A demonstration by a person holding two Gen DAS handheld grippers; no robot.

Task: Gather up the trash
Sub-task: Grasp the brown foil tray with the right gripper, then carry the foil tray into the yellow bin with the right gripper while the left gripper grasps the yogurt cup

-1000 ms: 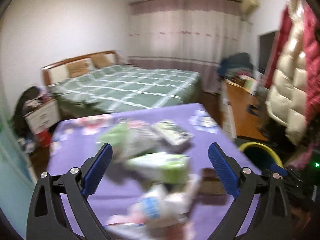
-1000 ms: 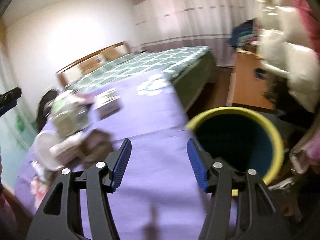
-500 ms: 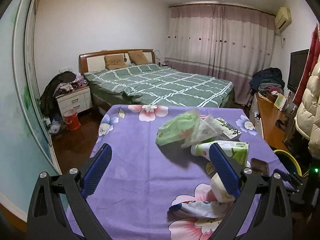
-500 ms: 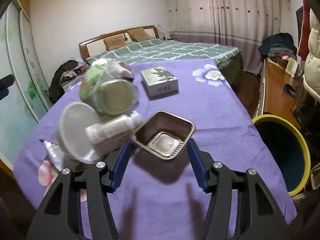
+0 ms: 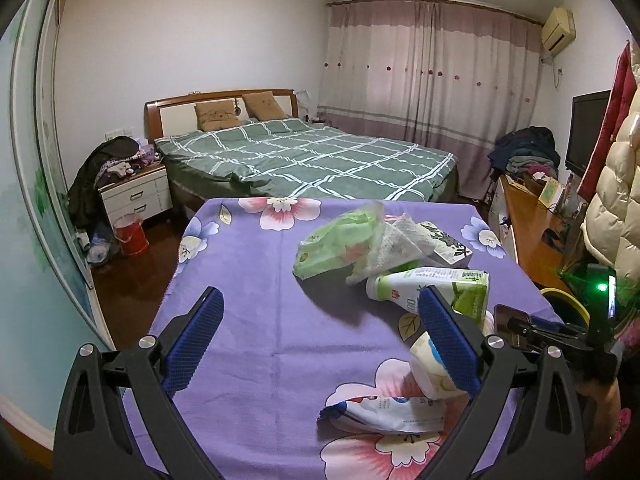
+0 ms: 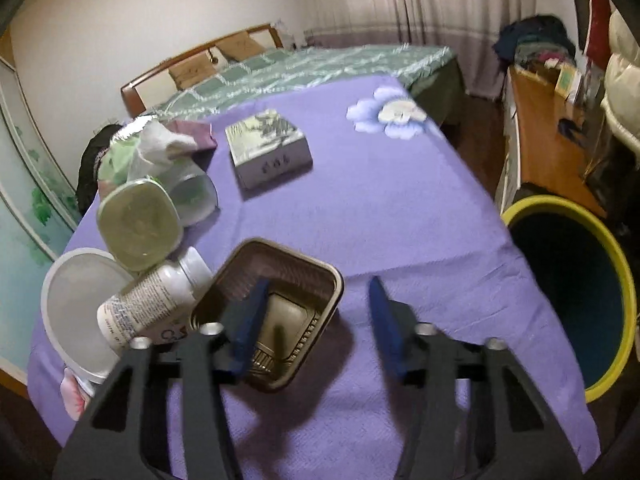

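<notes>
Trash lies on a purple flowered tablecloth (image 5: 260,320). In the left wrist view I see a green plastic bag (image 5: 336,244), a green and white carton (image 5: 436,286), a white cup (image 5: 430,368) and a flat wrapper (image 5: 384,408). My left gripper (image 5: 320,344) is open and empty above the cloth. In the right wrist view my right gripper (image 6: 316,320) is open, its left finger over a brown plastic tray (image 6: 276,280). Left of it lie a white bottle (image 6: 152,300), a lid (image 6: 76,308) and a carton (image 6: 140,224). A yellow-rimmed bin (image 6: 576,280) stands right of the table.
A small box (image 6: 268,148) lies further back on the table. Behind the table is a green checked bed (image 5: 304,160). A wooden desk (image 5: 532,236) with clutter runs along the right wall. A nightstand (image 5: 136,196) and red bucket (image 5: 130,232) stand at the left.
Both views have steadied after fast motion. The left gripper has swung left and back to face the table squarely. The right gripper has turned from the bin and closed in over the brown tray.
</notes>
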